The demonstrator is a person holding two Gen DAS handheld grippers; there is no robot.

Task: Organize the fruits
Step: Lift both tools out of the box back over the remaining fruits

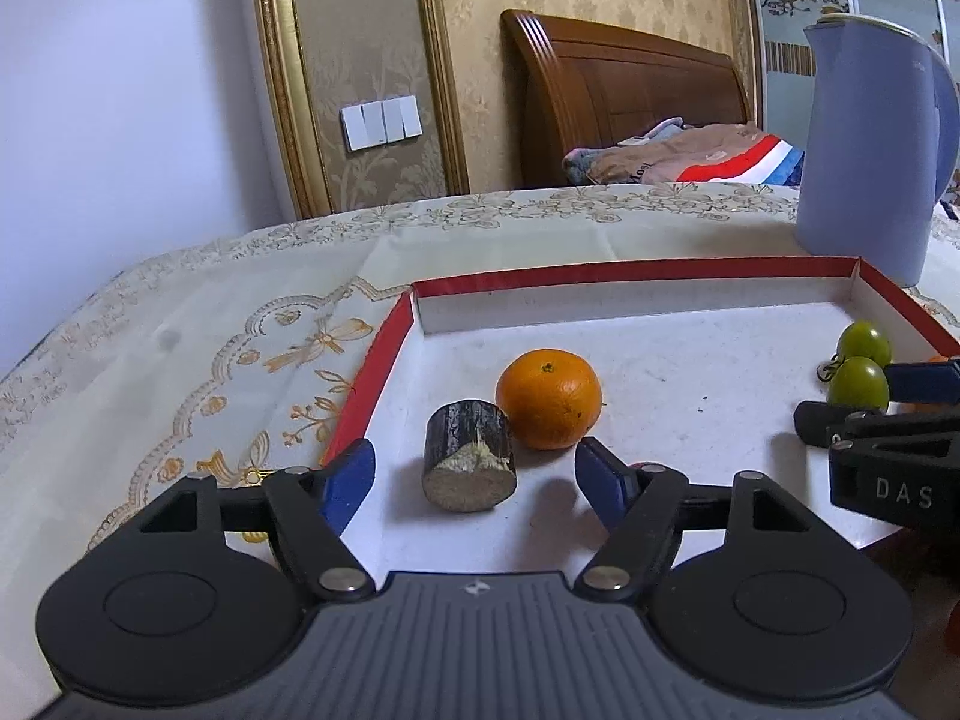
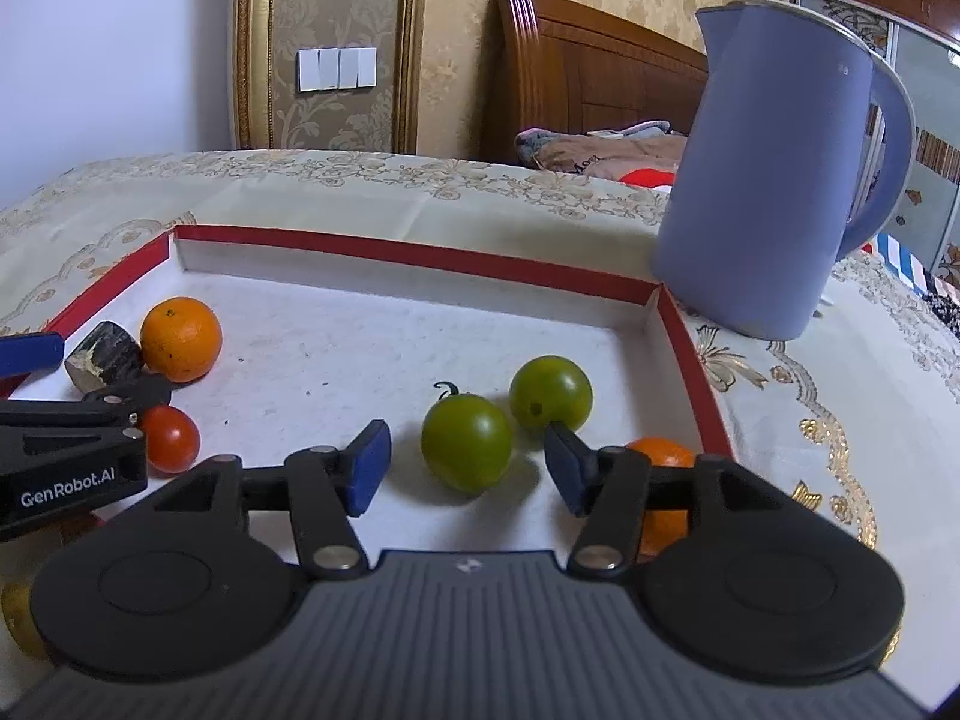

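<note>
Red-rimmed, the shallow box point(image 2: 690, 348) lies on a table with a cream embroidered cloth point(image 1: 198, 360), a lilac kettle point(image 2: 774, 180) behind. The dark sugarcane piece point(image 1: 468, 456) lies on its side between the released left tongs point(image 1: 474, 480), cut end facing them. A green tomato point(image 2: 467, 441) sits untouched between the released right tongs point(image 2: 465, 468).

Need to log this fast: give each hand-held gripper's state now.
Left hand-held gripper: open, holding nothing.
Right hand-held gripper: open, holding nothing.
</note>
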